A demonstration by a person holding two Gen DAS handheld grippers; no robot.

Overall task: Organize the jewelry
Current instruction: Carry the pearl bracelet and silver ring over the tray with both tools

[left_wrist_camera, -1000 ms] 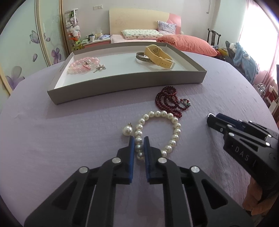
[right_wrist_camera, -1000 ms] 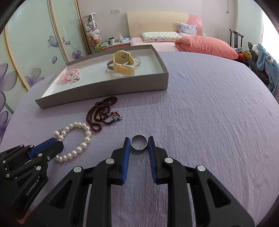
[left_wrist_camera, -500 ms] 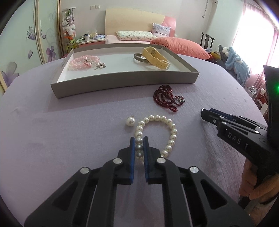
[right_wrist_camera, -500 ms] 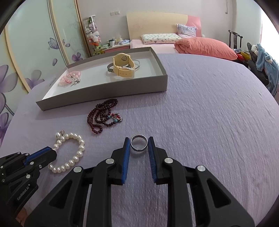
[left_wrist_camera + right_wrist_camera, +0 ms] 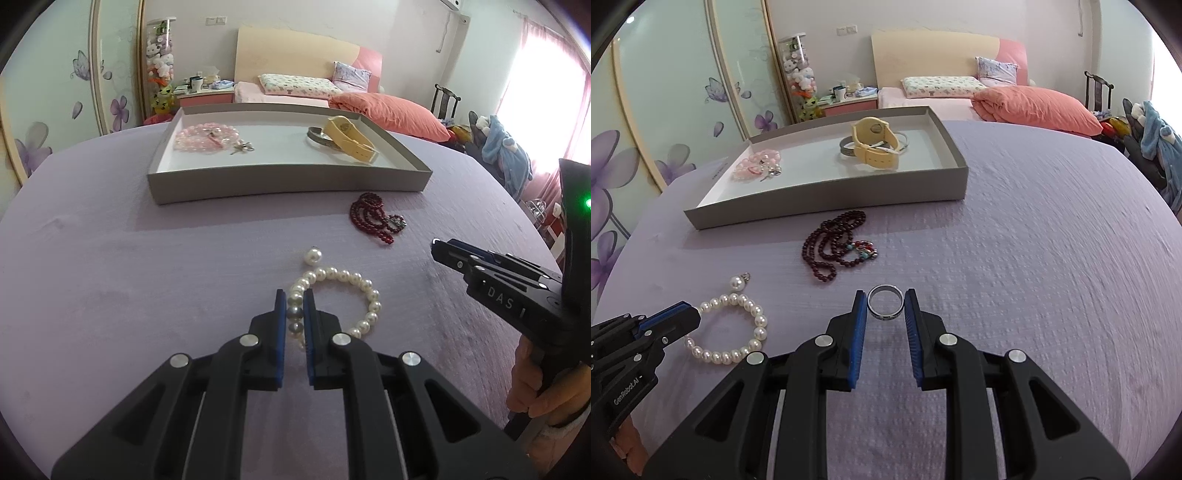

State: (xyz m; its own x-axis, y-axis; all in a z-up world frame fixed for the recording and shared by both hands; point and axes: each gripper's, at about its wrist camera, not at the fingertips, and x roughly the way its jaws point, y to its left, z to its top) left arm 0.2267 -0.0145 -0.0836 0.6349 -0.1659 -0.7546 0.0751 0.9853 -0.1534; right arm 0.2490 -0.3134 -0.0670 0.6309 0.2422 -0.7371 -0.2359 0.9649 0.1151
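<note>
Looking along the right gripper, we see its pads clamp one silver ring, hidden from the left view. The left gripper pinches one pearl bracelet, seemingly lifted off the purple bedspread. One grey tray sits beyond.

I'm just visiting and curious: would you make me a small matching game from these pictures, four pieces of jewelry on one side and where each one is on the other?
Things:
1. pearl bracelet
2. silver ring
3. yellow watch
4. dark red bead necklace

Places:
A. inside the grey tray
B. loose on the purple cloth, in front of the tray
C. between the right gripper's jaws
D. between the left gripper's jaws

Pairs: 1-D, 2-C, 3-A, 4-B
</note>
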